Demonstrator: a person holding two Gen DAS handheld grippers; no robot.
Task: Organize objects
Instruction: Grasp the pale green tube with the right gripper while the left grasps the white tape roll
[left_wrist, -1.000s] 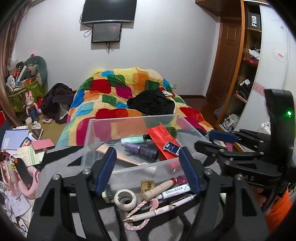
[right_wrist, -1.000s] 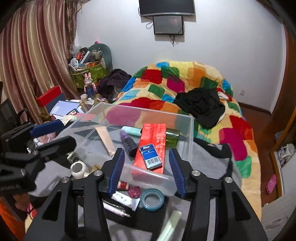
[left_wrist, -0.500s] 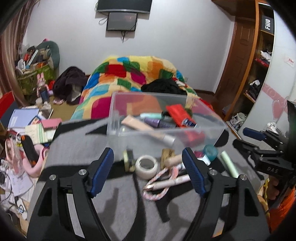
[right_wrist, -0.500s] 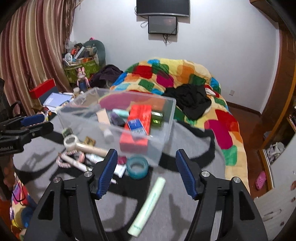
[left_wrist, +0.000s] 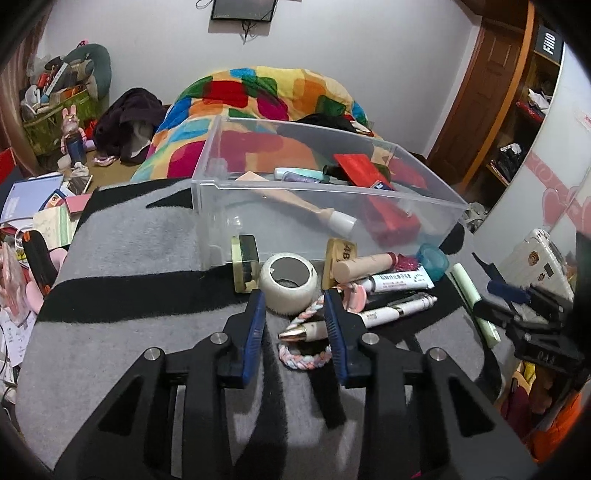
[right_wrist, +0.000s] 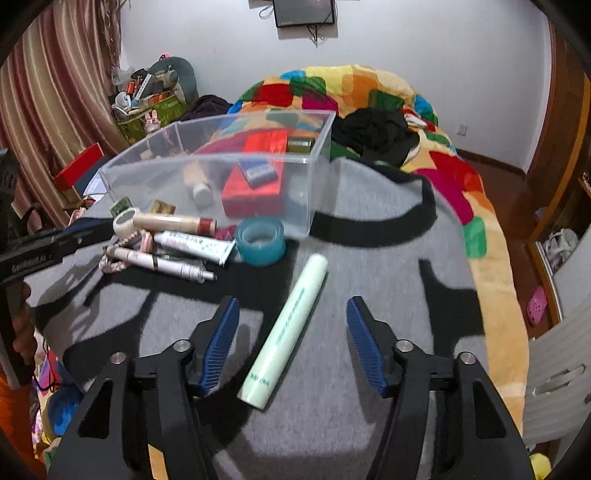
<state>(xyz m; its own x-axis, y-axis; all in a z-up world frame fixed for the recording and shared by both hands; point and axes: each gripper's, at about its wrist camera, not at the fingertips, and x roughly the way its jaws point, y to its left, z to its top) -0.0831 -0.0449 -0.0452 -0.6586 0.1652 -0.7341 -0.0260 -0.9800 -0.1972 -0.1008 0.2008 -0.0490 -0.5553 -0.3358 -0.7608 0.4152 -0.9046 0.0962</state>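
Loose items lie on a grey and black blanket in front of a clear plastic bin (left_wrist: 207, 177). My left gripper (left_wrist: 295, 306) hangs low over them with its jaws closing. The gold tip of a white pen (left_wrist: 306, 328) and a pink braided cord (left_wrist: 306, 356) lie between its pads, which are not pressing on them. A white tape roll (left_wrist: 288, 280) sits just past its tips. My right gripper (right_wrist: 293, 302) straddles a pale green tube (right_wrist: 291, 325), its jaws closing but well clear of the tube's sides.
The bin (right_wrist: 314, 184) holds a red box (right_wrist: 255, 192), a beige tube and small bottles. A blue tape roll (right_wrist: 260, 240), a white tube (right_wrist: 195, 243) and a beige stick (right_wrist: 173, 223) lie by its front wall. A colourful bed is behind, floor clutter to the left.
Both grippers have dropped towards the blanket. The left jaws have narrowed around the pen tip and cord. The right gripper has moved over the green tube and its jaws have narrowed a little.
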